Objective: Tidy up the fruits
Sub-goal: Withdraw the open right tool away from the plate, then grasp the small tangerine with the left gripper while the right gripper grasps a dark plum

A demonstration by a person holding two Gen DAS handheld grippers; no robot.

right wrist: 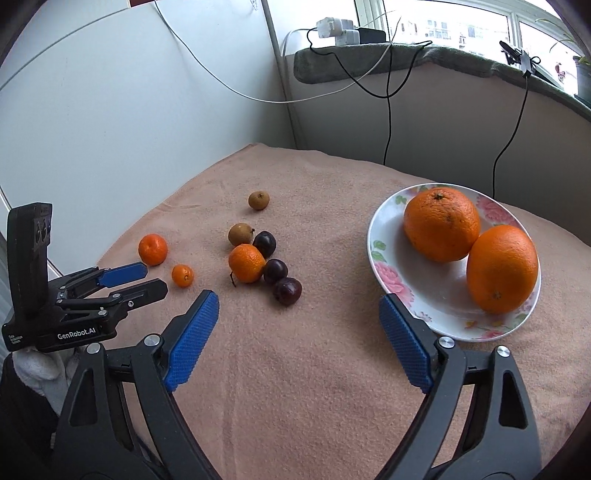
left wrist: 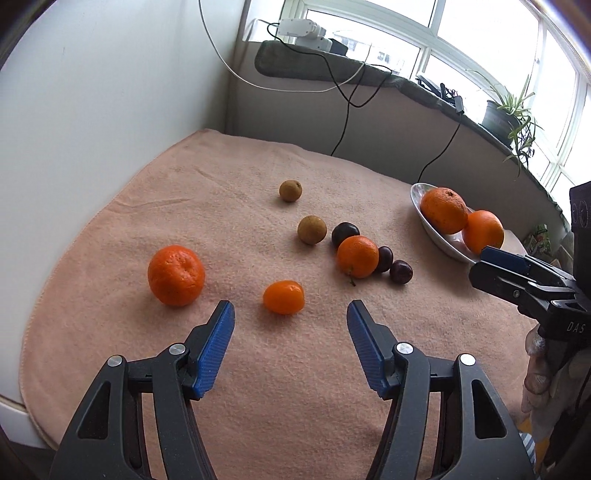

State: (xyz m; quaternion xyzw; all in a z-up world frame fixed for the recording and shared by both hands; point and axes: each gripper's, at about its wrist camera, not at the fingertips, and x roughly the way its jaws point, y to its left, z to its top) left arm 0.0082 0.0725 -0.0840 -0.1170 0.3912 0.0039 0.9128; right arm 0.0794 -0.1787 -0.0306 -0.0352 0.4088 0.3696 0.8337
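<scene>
A floral white plate holds two big oranges; it also shows in the left wrist view. On the pink towel lie a large tangerine, a small tangerine, a middle tangerine, two brown fruits and three dark plums. My left gripper is open just before the small tangerine. My right gripper is open and empty, its right finger by the plate's near rim.
A white wall stands at the left. A windowsill behind carries chargers, hanging cables and a potted plant. The towel's edge curves at the near left.
</scene>
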